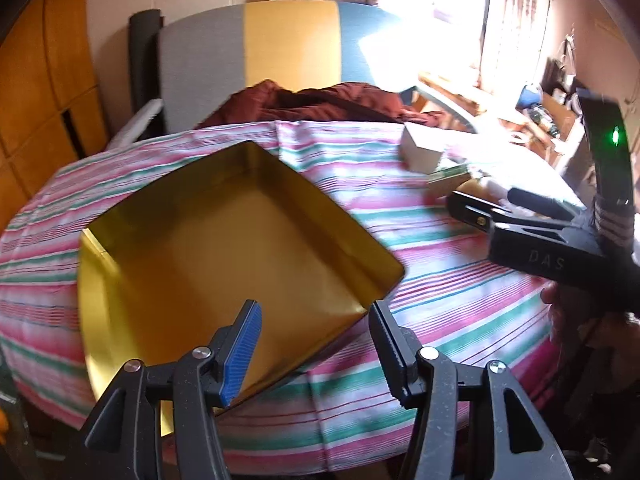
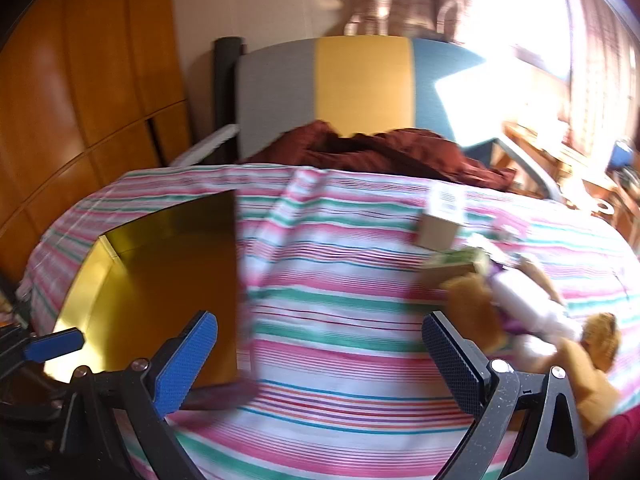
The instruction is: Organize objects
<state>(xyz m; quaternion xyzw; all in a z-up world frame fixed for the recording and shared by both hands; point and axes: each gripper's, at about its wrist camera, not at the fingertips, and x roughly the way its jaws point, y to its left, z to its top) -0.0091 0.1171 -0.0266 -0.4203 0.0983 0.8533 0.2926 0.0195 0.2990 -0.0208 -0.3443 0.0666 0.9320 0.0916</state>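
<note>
An empty gold metal tin [image 1: 224, 248] lies on the striped tablecloth [image 1: 440, 280]; it also shows at the left of the right wrist view [image 2: 160, 272]. My left gripper [image 1: 316, 344] is open, its jaws over the tin's near corner. My right gripper [image 2: 320, 360] is open and empty above the cloth; it also shows at the right of the left wrist view [image 1: 492, 208]. To its right lie a white bottle [image 2: 528, 304], a brown plush toy [image 2: 476, 312], a small cardboard box [image 2: 438, 224] and a flat green-topped box [image 2: 452, 266].
The table is round and its cloth hangs over the edge. A chair [image 1: 288, 48] with grey, yellow and blue panels stands behind it with a dark red cloth [image 1: 320, 100] on it. A wooden cabinet [image 1: 36, 92] is at the left. Cluttered shelves are at the far right.
</note>
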